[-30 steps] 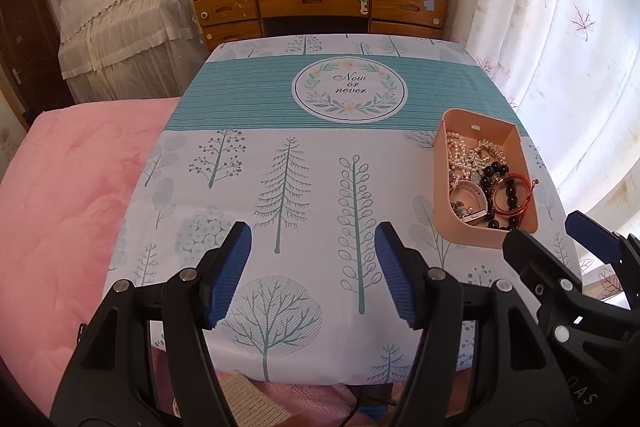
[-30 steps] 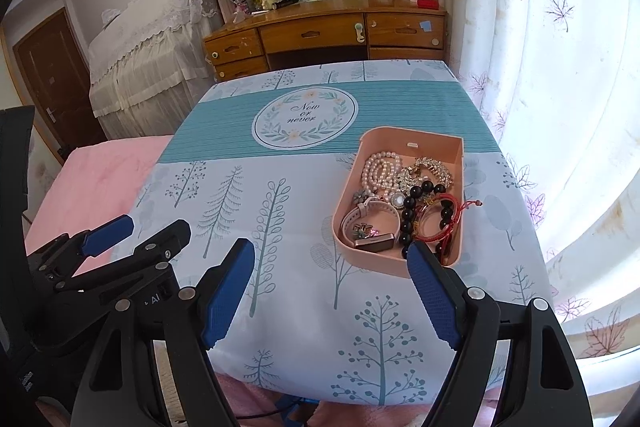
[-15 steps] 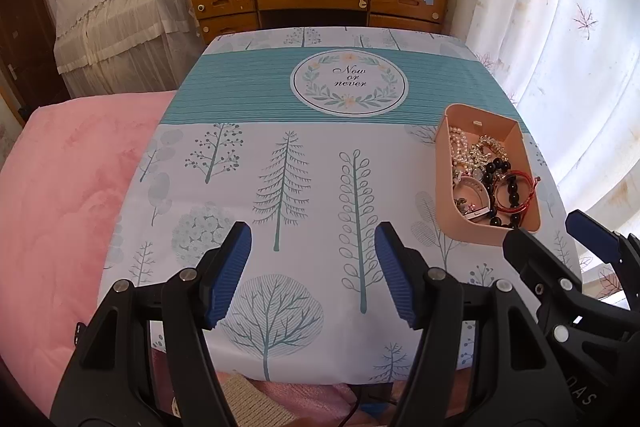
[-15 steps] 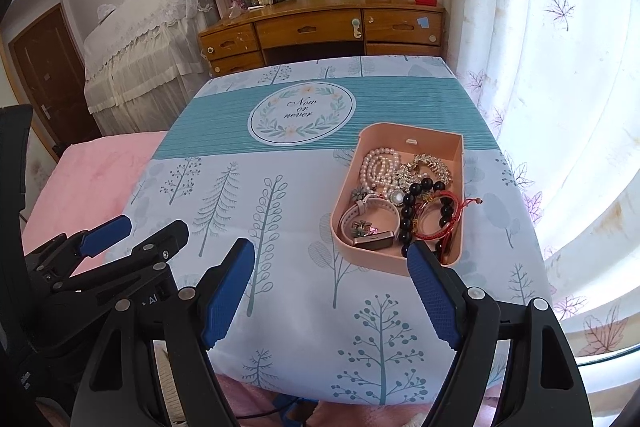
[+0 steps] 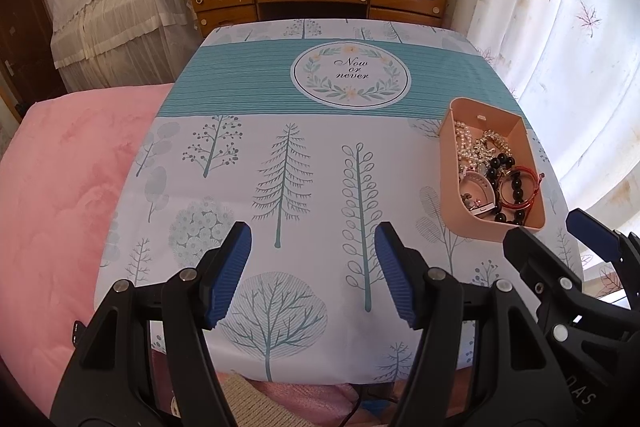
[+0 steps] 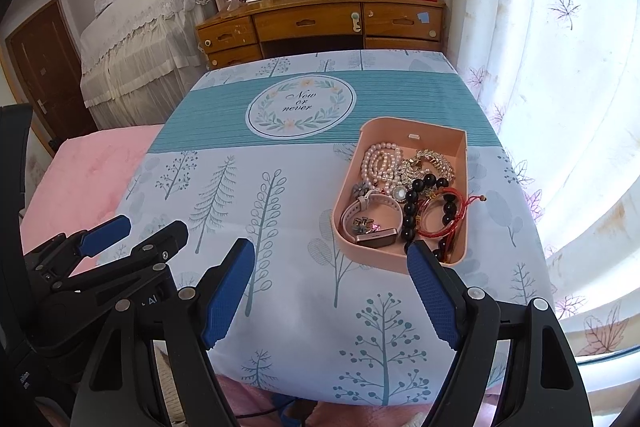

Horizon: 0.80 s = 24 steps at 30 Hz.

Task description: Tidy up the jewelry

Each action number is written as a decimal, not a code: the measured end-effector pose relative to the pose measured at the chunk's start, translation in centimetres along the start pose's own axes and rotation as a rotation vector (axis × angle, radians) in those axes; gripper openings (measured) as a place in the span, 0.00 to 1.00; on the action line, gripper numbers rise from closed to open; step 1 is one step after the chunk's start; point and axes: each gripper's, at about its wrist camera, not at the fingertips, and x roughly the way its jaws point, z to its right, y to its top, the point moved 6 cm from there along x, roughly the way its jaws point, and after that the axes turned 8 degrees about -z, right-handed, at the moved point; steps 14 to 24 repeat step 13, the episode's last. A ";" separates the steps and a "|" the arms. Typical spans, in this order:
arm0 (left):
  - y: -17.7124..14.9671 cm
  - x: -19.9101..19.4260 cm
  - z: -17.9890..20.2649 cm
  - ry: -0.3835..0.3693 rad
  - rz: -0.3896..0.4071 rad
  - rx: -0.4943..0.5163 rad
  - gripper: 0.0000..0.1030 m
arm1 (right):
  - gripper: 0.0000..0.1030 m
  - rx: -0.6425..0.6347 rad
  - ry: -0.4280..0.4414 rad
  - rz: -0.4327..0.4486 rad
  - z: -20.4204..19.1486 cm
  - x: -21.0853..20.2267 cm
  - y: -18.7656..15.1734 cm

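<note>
1. I see the table [image 5: 248, 155] bare across its left half, its middle and its near edge; nothing blocks passage there.
2. The one obstacle on it is the pink tray [image 6: 404, 261], standing lengthwise along the right edge, with its raised walls around heaped jewelry [image 6: 404, 187].
3. Between the tray's near wall and the table's near right corner I see a strip of bare cloth.
4. My right gripper [image 6: 332, 291] hangs with its jaws spread just before the tray's near wall; its right fingertip [image 6: 430, 287] overlaps that wall in view.
5. My left gripper [image 5: 312, 271] sits close beside it on the left, which crowds sideways room.
6. The curtain [image 6: 560, 107] closes off the right side.
</note>
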 end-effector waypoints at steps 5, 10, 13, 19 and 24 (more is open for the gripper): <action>-0.1 0.2 -0.1 0.001 -0.003 -0.001 0.60 | 0.78 -0.005 -0.005 -0.002 -0.2 0.3 0.0; -0.3 0.5 -0.4 -0.001 -0.013 -0.002 0.60 | 0.78 -0.007 -0.012 -0.008 -0.2 0.6 -0.1; -0.3 0.8 -0.7 -0.006 -0.022 -0.005 0.60 | 0.78 -0.012 -0.017 -0.014 -0.5 0.8 -0.1; -0.3 0.8 -0.7 -0.006 -0.022 -0.005 0.60 | 0.78 -0.012 -0.017 -0.014 -0.5 0.8 -0.1; -0.3 0.8 -0.7 -0.006 -0.022 -0.005 0.60 | 0.78 -0.012 -0.017 -0.014 -0.5 0.8 -0.1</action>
